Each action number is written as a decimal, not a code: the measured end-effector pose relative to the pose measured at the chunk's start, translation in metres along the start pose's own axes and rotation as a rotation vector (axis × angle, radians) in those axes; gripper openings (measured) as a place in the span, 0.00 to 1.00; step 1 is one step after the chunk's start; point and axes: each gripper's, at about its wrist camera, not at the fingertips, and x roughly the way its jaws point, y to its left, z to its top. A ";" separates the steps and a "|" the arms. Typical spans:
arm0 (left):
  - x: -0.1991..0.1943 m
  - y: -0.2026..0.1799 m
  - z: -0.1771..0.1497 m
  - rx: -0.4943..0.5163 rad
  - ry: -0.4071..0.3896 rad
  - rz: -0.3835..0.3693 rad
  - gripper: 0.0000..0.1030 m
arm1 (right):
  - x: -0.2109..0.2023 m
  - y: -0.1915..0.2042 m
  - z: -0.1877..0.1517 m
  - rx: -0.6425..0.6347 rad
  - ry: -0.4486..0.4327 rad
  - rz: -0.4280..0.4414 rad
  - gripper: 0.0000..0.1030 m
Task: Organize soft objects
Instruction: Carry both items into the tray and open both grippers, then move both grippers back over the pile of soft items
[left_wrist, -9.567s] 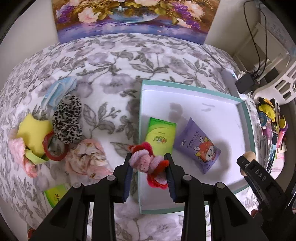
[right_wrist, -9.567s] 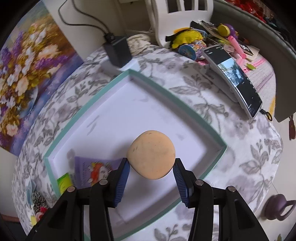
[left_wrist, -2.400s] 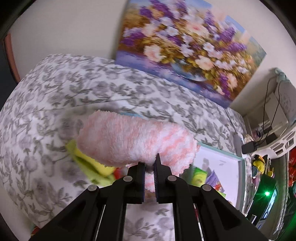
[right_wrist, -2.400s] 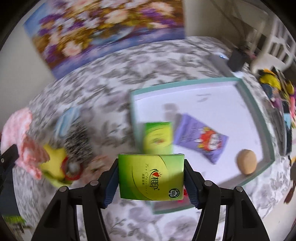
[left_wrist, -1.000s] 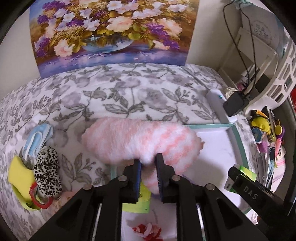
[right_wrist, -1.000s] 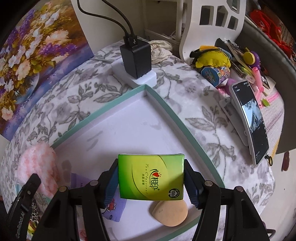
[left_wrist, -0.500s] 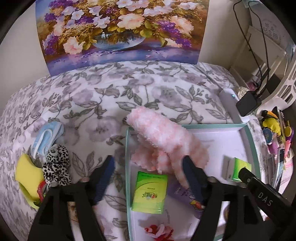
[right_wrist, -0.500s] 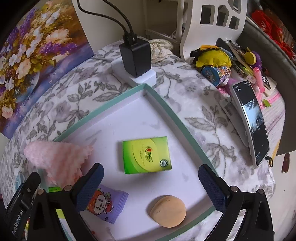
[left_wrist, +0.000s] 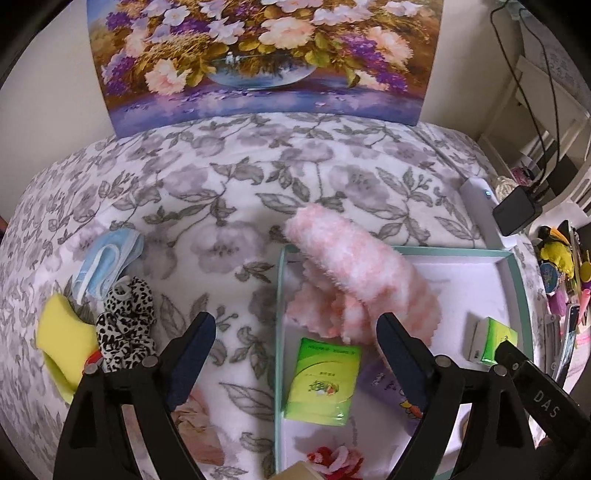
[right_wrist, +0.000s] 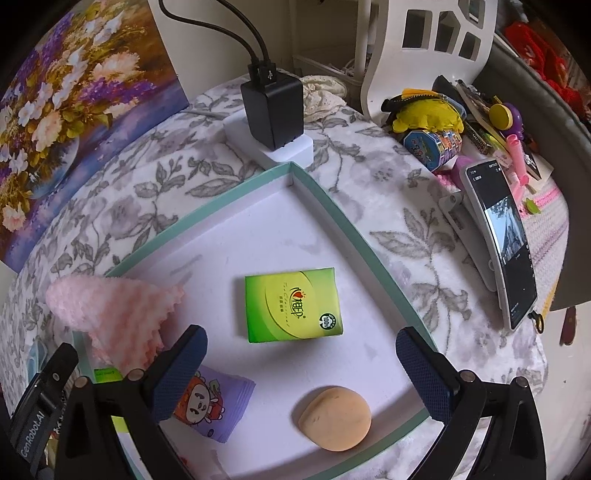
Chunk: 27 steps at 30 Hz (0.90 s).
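My left gripper (left_wrist: 295, 354) is spread wide and holds nothing; its two fingers stand on either side of the near left edge of the teal-rimmed white tray (left_wrist: 515, 280). The fuzzy pink-and-white cloth (left_wrist: 354, 280) lies draped over the tray's far left corner, one end poking out past the rim onto the floral bedspread (left_wrist: 221, 192). Just nearer than the cloth, inside the tray, sits a green tissue pack (left_wrist: 321, 380), with a purple snack packet (left_wrist: 391, 384) to its right and a red-and-pink scrunchie (left_wrist: 332, 458) at the near edge.

My right gripper (right_wrist: 303, 365) is also fully open and empty, hovering over the tray's near right part. Between its fingers and a little farther off lies a second green tissue pack (right_wrist: 293, 304), flat on the tray floor. A tan round sponge (right_wrist: 336, 417) rests near the tray's near rim.

Left of the tray, on the bedspread, are a blue face mask (left_wrist: 107, 262), a leopard-print scrunchie (left_wrist: 125, 325) and a yellow sponge (left_wrist: 62, 339), clustered together.
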 end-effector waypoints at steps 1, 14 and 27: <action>0.000 0.002 0.000 -0.004 0.005 0.006 0.87 | -0.001 0.000 0.000 -0.003 -0.001 -0.002 1.00; 0.001 0.026 -0.002 -0.058 0.071 0.035 0.87 | -0.012 0.009 -0.012 -0.041 -0.001 -0.007 1.00; -0.011 0.075 -0.011 -0.170 0.117 0.079 0.87 | -0.022 0.030 -0.036 -0.100 0.015 -0.008 1.00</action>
